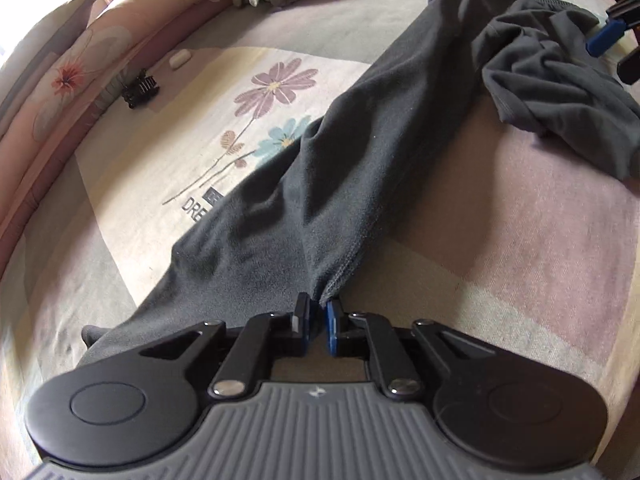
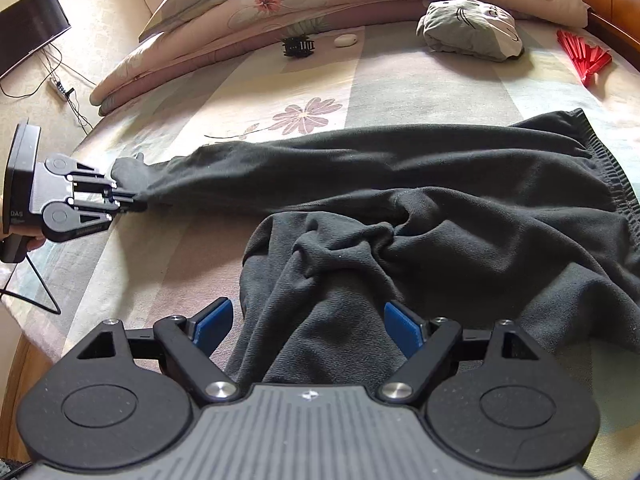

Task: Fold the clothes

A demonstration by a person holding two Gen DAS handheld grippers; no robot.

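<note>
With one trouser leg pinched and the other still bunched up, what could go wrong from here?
1. The left gripper pinches only a small tuck of the dark trousers' hem, so a pull may slip it free.
2. The right gripper is open over the crumpled leg; closing there may catch several layers.
3. The hair clip lies far off, an unlikely snag.

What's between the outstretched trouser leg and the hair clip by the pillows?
Only bedsheet with a printed purple flower; no objects between the dark trousers and the hair clip, shown in the right wrist view.
</note>
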